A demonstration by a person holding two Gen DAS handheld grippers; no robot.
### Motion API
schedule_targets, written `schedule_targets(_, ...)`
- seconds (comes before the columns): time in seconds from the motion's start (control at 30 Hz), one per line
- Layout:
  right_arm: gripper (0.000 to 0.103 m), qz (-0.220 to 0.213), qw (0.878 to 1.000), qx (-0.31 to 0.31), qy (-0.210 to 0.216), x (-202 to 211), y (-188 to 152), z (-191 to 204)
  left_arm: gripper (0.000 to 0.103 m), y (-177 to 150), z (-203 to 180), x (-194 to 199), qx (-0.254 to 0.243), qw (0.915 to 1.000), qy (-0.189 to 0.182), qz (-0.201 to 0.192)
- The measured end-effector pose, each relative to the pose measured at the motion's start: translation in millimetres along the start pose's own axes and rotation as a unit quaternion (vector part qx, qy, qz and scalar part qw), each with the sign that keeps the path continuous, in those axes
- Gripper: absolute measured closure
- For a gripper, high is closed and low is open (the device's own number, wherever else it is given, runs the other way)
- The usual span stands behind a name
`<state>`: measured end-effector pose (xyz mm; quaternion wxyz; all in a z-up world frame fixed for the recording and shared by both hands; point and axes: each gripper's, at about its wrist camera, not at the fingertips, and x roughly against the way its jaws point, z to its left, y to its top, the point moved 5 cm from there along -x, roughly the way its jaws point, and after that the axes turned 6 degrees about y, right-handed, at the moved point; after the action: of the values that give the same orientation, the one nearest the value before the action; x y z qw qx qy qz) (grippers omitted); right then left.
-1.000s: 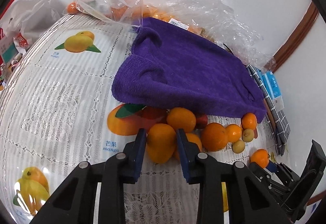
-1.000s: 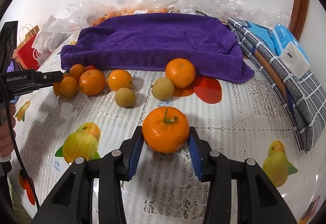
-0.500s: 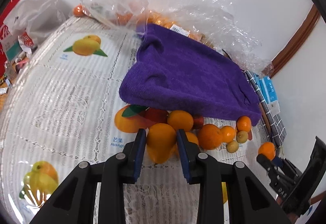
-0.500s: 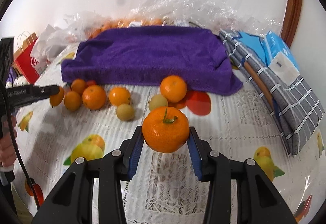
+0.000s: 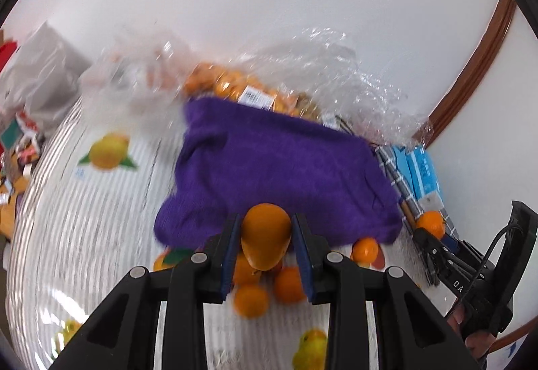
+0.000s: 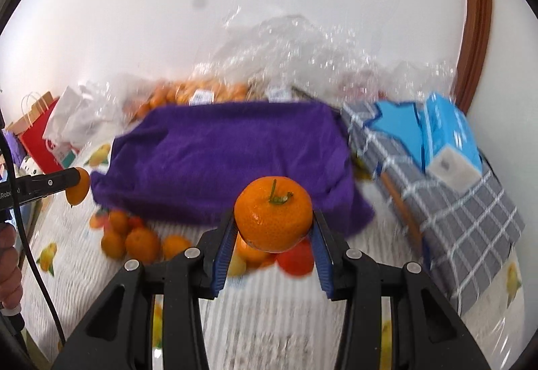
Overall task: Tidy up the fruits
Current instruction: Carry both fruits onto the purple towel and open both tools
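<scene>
White lace tablecloth (image 6: pixel 275 309) with printed fruit is spread under a purple towel (image 6: pixel 228 155). An elongated orange fruit (image 5: pixel 265 235) is clamped by the left gripper (image 5: pixel 265 247), a stemmed mandarin (image 6: pixel 273 213) by the right gripper (image 6: pixel 273 245), both held above the loose oranges (image 6: pixel 134 240).

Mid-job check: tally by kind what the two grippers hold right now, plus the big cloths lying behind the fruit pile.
Oval orange fruit, in the left gripper: 1
Round mandarin with a stem, in the right gripper: 1
Purple towel: 1
Grey checked cloth: 1
Total: 4
Loose fruit is too blurred to count.
</scene>
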<state>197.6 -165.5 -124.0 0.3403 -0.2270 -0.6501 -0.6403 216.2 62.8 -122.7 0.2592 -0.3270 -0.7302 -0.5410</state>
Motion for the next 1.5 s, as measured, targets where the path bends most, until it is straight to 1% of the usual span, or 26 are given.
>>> schedule_targets(0.17,0.060,-0.008,1.000,-0.001,0.006,-26,27,-3,0.073,30,-12,-25,-0.013,0.9998,0.009,-0.007)
schedule_targets(0.33,0.060,0.005,1.000,-0.002,0.010,-65,39,-6,0.073,49,-17,-58,-0.018,0.9997,0.014,0.004)
schedule_targets(0.4,0.060,0.017,1.000,-0.002,0.014,-85,40,-8,0.073,51,-17,-72,-0.019,0.9996,0.017,0.010)
schedule_targets(0.57,0.060,0.039,0.999,0.003,0.014,-115,36,-8,0.073,51,-10,-102,-0.019,0.9989,0.030,0.029)
schedule_targets(0.77,0.060,0.051,0.999,0.000,0.014,-134,33,-9,0.073,46,-3,-120,-0.015,0.9982,0.035,0.046)
schedule_targets(1.07,0.060,0.072,0.997,-0.002,0.015,-144,25,-10,0.073,40,-2,-129,-0.021,0.9964,0.048,0.066)
schedule_targets(1.33,0.059,0.083,0.997,-0.004,0.005,-130,17,-13,0.073,34,-2,-121,-0.014,0.9964,0.048,0.069)
schedule_targets(1.4,0.059,0.075,0.997,-0.007,0.005,-120,18,-13,0.067,34,-4,-114,-0.012,0.9967,0.047,0.065)
schedule_targets(1.43,0.057,0.069,0.998,-0.006,0.004,-115,19,-12,0.061,34,-5,-108,-0.013,0.9970,0.046,0.060)
schedule_targets(1.47,0.048,0.061,0.998,-0.005,0.001,-109,20,-11,0.056,34,-5,-103,-0.013,0.9973,0.048,0.054)
schedule_targets(1.5,0.039,0.055,0.998,-0.003,-0.005,-103,22,-11,0.054,34,-6,-96,-0.015,0.9976,0.050,0.046)
